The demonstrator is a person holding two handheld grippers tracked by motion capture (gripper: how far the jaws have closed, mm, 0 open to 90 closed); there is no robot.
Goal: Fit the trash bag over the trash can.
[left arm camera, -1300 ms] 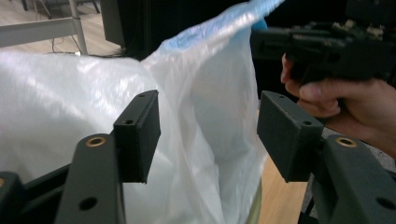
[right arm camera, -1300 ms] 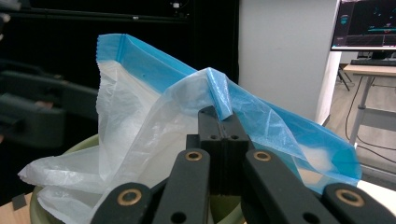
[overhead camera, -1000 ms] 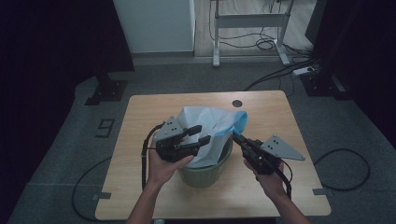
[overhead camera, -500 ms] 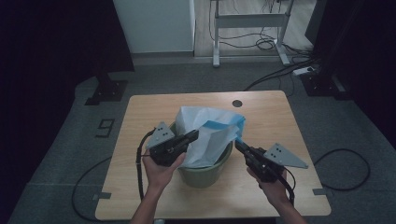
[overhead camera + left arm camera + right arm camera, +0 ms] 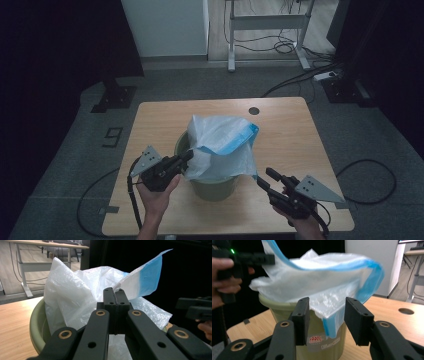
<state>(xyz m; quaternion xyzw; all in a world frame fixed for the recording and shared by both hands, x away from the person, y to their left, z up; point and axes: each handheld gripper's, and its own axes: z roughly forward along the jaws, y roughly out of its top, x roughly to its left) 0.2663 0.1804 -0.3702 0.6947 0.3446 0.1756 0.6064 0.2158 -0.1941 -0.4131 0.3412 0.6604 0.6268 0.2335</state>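
A pale green bin [image 5: 212, 187] stands on the wooden table [image 5: 285, 125], lined with a white plastic bag [image 5: 220, 140] that has a blue hem. The bag billows above the rim and drapes over its front. At the bin's left side my left gripper [image 5: 186, 156] is shut on the bag's edge; in the left gripper view its jaws [image 5: 115, 293] meet with film [image 5: 72, 295] rising from them. My right gripper [image 5: 264, 176] is just right of the bin and has just been opening. In the right gripper view its jaws [image 5: 327, 312] stand apart, and the hem [image 5: 329, 327] hangs ahead of the gap, unpressed.
A round hole [image 5: 254, 110] sits in the table's far side. Beyond the table are a white cabinet [image 5: 165, 25], a desk frame [image 5: 265, 20] and floor cables [image 5: 310, 75]. Each gripper trails a cable off the table's near edge.
Both hands have dropped and drawn apart toward the near edge. The left gripper closed on the bag's left edge. The right gripper let go of the bag and opened.
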